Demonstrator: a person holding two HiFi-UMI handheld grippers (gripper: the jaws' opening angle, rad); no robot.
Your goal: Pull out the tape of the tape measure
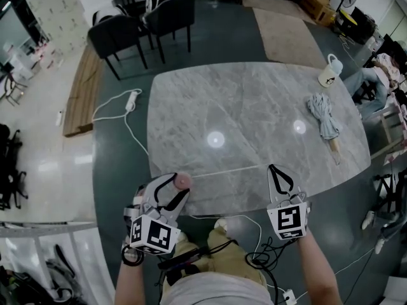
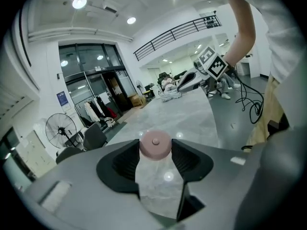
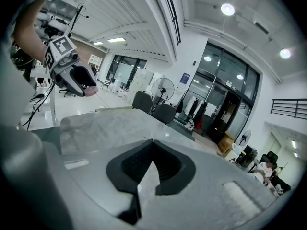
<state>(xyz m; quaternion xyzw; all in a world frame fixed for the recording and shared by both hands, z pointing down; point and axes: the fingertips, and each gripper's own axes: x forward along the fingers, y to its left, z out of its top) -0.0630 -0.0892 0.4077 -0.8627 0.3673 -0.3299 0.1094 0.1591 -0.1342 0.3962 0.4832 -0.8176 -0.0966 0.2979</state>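
Observation:
A small round pink tape measure (image 1: 184, 182) sits between the jaws of my left gripper (image 1: 180, 184), just off the near edge of the grey marble table (image 1: 254, 107). In the left gripper view the pink case (image 2: 155, 143) fills the gap between the two black pads. A thin pale tape (image 1: 229, 170) stretches from the case to the tips of my right gripper (image 1: 273, 168), whose jaws are closed together on its end. In the right gripper view the right gripper (image 3: 152, 143) shows no gap, and the left gripper (image 3: 76, 78) shows at far left.
A folded grey umbrella (image 1: 324, 116) and a white mug (image 1: 329, 74) lie at the table's far right. Dark chairs (image 1: 143, 21) stand beyond the table. A white power strip with its cord (image 1: 131, 99) lies on the floor to the left.

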